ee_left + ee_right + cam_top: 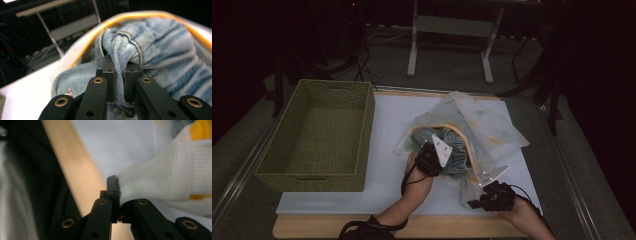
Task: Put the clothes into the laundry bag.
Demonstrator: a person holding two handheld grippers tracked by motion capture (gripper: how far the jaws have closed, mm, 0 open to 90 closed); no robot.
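left gripper (119, 72) has its jaws clamped on a fold of the jeans (155, 52), which sit bunched in the mouth of the white mesh bag (482, 125) in the middle of the table (387, 120). right gripper (117, 192) is pinched tight on the bag's edge at the near side - green basket (319, 135) sits off to the left.

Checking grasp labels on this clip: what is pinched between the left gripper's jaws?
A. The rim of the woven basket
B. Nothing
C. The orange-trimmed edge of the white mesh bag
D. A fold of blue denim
D: in the left gripper view the left gripper has its jaws closed on a fold of the denim inside the mesh bag.
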